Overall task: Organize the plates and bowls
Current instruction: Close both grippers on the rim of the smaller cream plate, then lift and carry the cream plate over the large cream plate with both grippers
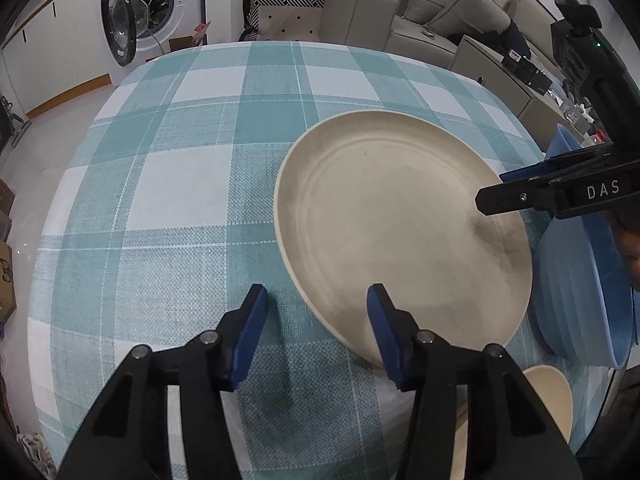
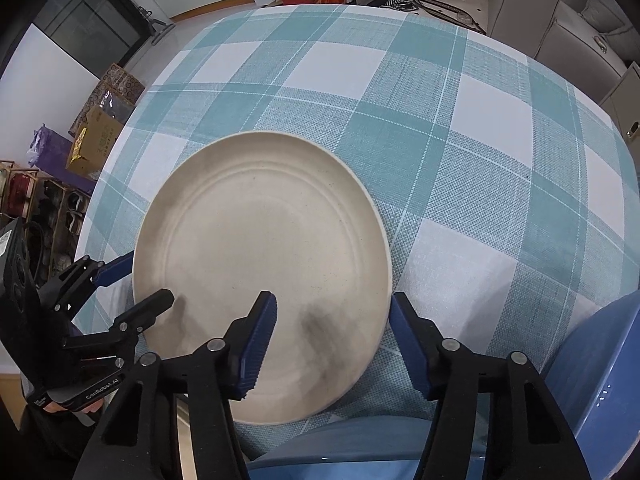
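A large cream plate (image 1: 404, 228) lies flat on the checked tablecloth; it also shows in the right wrist view (image 2: 260, 276). My left gripper (image 1: 318, 300) is open and empty, its right finger over the plate's near rim, its left finger over the cloth. My right gripper (image 2: 334, 308) is open and empty, straddling the plate's near right rim. It shows from the side in the left wrist view (image 1: 500, 188). A blue plate (image 1: 576, 292) lies to the right of the cream plate, with a blue bowl (image 2: 600, 384) beside it. A cream bowl (image 1: 548, 396) sits near my left gripper.
The teal and white checked tablecloth (image 1: 192, 184) covers the table. Beyond the far edge stand a washing machine (image 1: 140, 8), a chair (image 1: 286, 10) and a beige sofa (image 1: 420, 12). Boxes and shelves (image 2: 96, 128) stand on the floor to the left.
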Tool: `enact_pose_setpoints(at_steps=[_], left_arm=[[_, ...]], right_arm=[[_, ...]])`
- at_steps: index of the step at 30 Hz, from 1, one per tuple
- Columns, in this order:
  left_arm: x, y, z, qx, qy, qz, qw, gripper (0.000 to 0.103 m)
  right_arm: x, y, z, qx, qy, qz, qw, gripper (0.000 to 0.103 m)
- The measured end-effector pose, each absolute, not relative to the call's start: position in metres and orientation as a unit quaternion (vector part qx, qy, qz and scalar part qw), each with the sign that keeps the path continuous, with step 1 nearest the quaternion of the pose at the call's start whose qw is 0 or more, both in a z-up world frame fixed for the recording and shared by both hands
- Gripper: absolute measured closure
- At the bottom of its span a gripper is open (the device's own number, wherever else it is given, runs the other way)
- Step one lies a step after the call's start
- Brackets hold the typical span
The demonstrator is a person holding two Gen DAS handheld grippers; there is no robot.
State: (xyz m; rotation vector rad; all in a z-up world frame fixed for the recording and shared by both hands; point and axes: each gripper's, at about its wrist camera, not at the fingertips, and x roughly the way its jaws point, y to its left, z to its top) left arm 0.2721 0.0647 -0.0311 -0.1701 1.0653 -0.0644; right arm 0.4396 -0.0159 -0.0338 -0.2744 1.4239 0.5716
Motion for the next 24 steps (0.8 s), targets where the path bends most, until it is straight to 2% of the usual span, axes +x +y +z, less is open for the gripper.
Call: enact_pose_setpoints(at_steps=[4, 16, 24], left_arm=[[0.27, 0.064, -0.029, -0.088, 0.506, -0.042, 0.857, 0.059], [0.266, 0.067, -0.023, -0.082, 0.497, -0.028, 0.863, 0.066], [0.261, 0.074, -0.015, -0.079, 0.48, -0.017, 0.873, 0.067]], right_arm=[[0.438, -0.016, -0.029, -0.12, 0.637, 0.268, 0.712, 0.053], [0.432, -0.012, -0.027, -0.136, 0.626, 0.267, 0.72, 0.06], [0.426, -0.007, -0.019, -0.15, 0.605, 0.273, 0.732, 0.066]])
